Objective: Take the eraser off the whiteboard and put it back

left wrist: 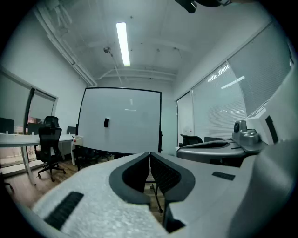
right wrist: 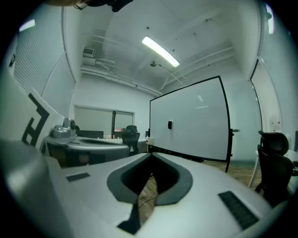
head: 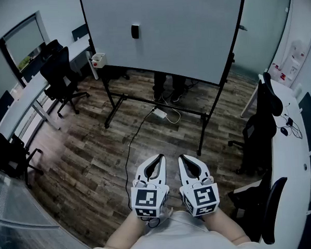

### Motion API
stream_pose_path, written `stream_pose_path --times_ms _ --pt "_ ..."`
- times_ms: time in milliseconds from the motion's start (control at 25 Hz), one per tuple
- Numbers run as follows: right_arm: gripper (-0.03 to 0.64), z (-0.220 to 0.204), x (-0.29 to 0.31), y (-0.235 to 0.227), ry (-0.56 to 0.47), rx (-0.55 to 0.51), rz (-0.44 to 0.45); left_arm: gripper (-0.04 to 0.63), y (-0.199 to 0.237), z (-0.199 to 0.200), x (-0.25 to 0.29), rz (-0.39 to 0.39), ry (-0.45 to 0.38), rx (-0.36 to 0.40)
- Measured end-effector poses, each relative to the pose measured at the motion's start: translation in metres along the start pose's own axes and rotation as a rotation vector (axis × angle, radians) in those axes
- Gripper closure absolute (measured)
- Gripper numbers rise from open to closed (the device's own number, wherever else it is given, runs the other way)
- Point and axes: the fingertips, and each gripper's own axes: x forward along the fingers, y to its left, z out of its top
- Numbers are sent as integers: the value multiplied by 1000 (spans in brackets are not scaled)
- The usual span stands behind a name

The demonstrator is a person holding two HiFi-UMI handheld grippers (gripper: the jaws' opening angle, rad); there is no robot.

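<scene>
Far across the room, on the smooth pale face of the whiteboard point(head: 182, 31), sits the eraser point(head: 135, 31), a small dark upright block stuck high and left of centre; nothing touches it. The board is a wide flat rectangle edged in thin black, carried on a black tubular frame point(head: 118, 100) with splayed feet; a person's legs point(head: 169, 87) show beneath its lower edge. Underfoot lies a floor point(head: 95, 161) of dark, streaky wood-grain planks; a white power strip point(head: 159, 113) rests on it near the frame, its thin cable point(head: 133, 143) curling toward the viewer. Black office chairs point(head: 59, 74) stand at a long white desk point(head: 26, 97) on the left.

Close to the body, the left gripper point(head: 160, 157) and the right gripper point(head: 181, 158) hang side by side, well apart from the board; each is a matte white shell shaped like a pointed leaf, lined with dark ribbed pads point(left wrist: 163, 174) and backed by a cube of black-and-white squares. Both are clenched, tips meeting, with nothing caught between them.
</scene>
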Motion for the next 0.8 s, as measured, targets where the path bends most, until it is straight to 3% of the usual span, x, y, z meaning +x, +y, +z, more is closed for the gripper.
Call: stream_pose_path --times_ms 800 --pt "589 -5 60 49 2 61 -10 575 83 -14 -10 2 25 -6"
